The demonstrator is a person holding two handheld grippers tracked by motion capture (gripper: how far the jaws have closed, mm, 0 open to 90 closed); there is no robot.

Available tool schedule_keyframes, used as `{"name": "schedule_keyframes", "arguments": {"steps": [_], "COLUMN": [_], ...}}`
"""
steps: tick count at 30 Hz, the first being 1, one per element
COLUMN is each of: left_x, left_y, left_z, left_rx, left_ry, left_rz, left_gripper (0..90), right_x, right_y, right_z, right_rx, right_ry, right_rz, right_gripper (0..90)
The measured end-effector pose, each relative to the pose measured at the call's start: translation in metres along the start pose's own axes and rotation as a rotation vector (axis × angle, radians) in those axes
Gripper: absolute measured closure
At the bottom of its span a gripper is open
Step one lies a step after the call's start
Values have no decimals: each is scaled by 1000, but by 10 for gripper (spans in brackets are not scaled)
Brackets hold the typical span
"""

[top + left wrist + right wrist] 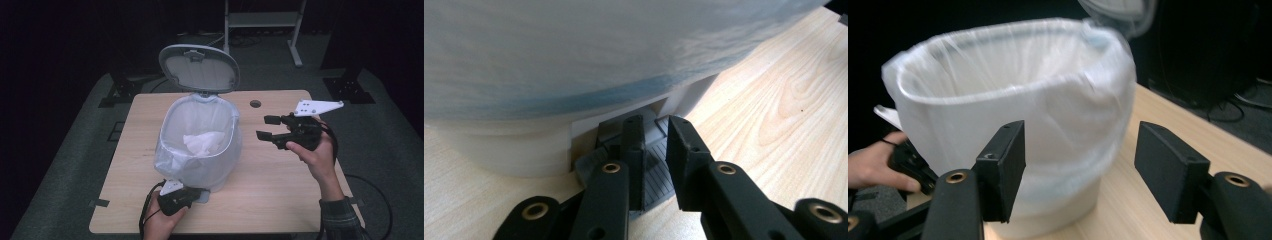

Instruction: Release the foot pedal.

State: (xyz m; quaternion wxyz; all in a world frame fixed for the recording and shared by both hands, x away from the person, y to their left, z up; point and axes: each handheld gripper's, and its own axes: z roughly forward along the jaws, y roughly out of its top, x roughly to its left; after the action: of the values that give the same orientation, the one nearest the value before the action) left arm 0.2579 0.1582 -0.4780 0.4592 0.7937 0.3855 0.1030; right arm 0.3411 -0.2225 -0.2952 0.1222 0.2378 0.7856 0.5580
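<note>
The bin's grey pedal (651, 165) is pressed by the left gripper (655, 131) (jaws nearly closed, gripping nothing), while the right gripper (266, 127) is held open, empty.

A white bin (200, 145) lined with a plastic bag (172, 155), its lid (199, 68) raised and crumpled paper (202, 142) inside, is seen on the wooden surface (280, 190), with the left hand-held gripper (192, 192) held low at its base and the right hand-held gripper (265, 127) held apart beside it, jaws spread.

floor (60, 165): grey carpet | backdrop: dark | white desk frame (262, 22) behind
</note>
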Motion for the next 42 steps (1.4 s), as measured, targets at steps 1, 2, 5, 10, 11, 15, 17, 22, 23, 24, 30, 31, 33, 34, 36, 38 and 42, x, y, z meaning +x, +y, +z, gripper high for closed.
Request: {"name": "schedule_keyframes", "arguments": {"steps": [1,2,5,10,11,15,17,22,23,24,30,31,33,34,36,38,42], "left_x": [0,0,-1,-5,-6,-7,-7,1,2,2,23,25,30,32,38,42,50], "left_y": [0,0,0,2,3,4,3,0,-1,-1,-5,-6,-8,-8,-10,-12,-15], "left_z": [-1,-1,-7,-19,-21,-29,-31,-43,-44,-44,-57,-58,-60,-61,-62,-63,-63], "left_rx": [5,5,-5,-12,-24,18,14,53,55,55,67,73,74,75,74,79,92], "left_ry": [0,0,-5,2,2,38,40,86,95,95,170,181,198,210,227,234,255], "left_rz": [2,2,0,3,0,3,-2,-14,-18,-18,-23,-27,-34,-36,-45,-51,-56], "left_gripper": [769,762,750,701,692,606,583,445,426,414,350,345,332,324,311,300,276], "right_x": [-1,-1,-5,-8,-9,-12,-12,-18,-19,-19,-24,-24,-25,-25,-26,-27,-29], "right_y": [-4,-4,-22,-39,-42,-56,-59,-84,-89,-89,-113,-118,-123,-127,-134,-138,-146], "right_z": [-1,-1,-8,-12,-12,-13,-14,-17,-17,-17,-19,-20,-21,-21,-23,-24,-25], "right_rx": [0,0,9,23,24,38,43,70,77,77,132,141,150,154,170,176,188], "right_ry": [-8,-8,-34,-55,-60,-87,-94,-142,-155,-155,-242,-248,-255,-265,-279,-290,-310], "right_rz": [6,6,30,56,60,80,84,118,126,126,124,129,140,142,149,161,185], "right_gripper": [348,348,336,318,309,277,273,213,199,199,131,130,130,130,126,126,126]}}
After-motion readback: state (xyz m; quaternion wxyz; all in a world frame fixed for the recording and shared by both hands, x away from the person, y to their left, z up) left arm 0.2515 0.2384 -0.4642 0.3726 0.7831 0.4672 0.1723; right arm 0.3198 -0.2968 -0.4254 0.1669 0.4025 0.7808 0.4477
